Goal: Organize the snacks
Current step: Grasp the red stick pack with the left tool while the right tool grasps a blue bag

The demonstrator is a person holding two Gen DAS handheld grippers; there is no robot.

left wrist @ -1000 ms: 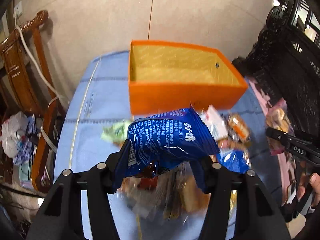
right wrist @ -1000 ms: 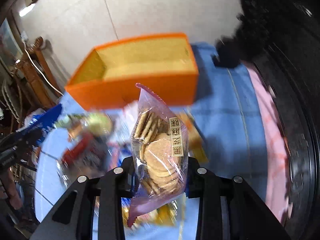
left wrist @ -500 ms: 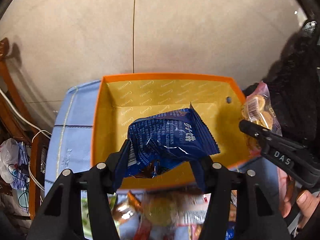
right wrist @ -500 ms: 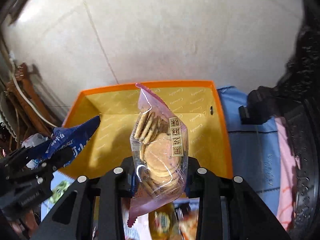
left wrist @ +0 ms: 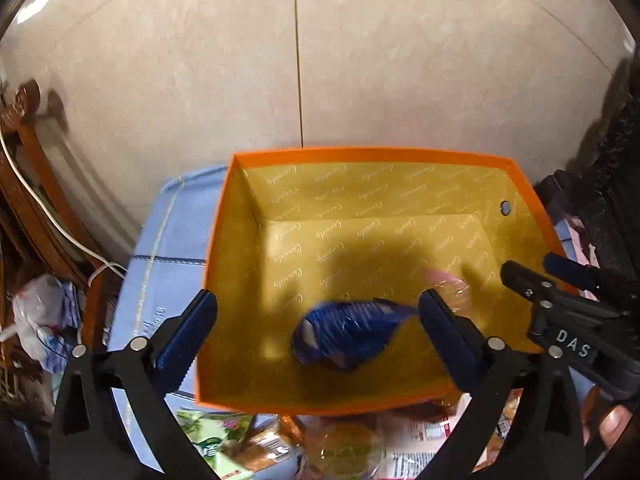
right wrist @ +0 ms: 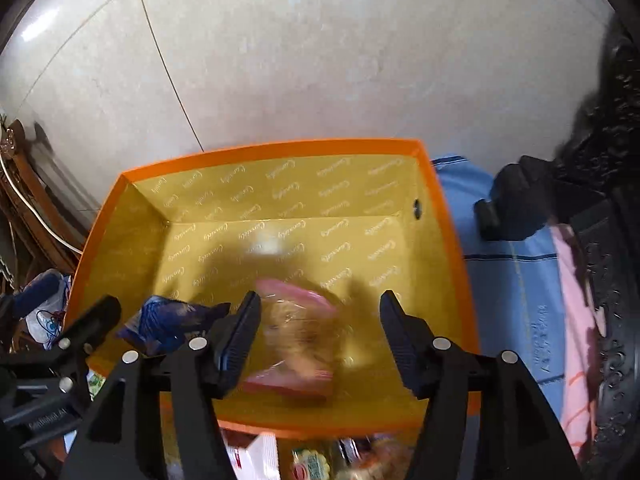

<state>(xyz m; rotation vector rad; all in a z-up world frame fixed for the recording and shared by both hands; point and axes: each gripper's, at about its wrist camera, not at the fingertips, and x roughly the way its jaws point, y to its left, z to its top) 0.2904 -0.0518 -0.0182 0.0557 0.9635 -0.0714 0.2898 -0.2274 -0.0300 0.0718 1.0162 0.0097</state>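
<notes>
Your box (left wrist: 224, 280): orange card outside, matt gold printed paper lining | blue packet (left wrist: 348, 332): glossy crinkled foil | biscuit bag (right wrist: 298, 340): clear shiny plastic | your left gripper (left wrist: 318, 334): matt black plastic, ridged blue pads | tablecloth (right wrist: 516, 280): blue woven cloth.

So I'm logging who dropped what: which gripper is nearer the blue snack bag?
Left. The blue snack bag lies in the orange box directly between the open left gripper fingers; the open right gripper sits to its right, over the cookie bag.

Dim warm light, fisheye-warped edges, motion-blurred snack packets (left wrist: 348, 332), soft shadows
</notes>
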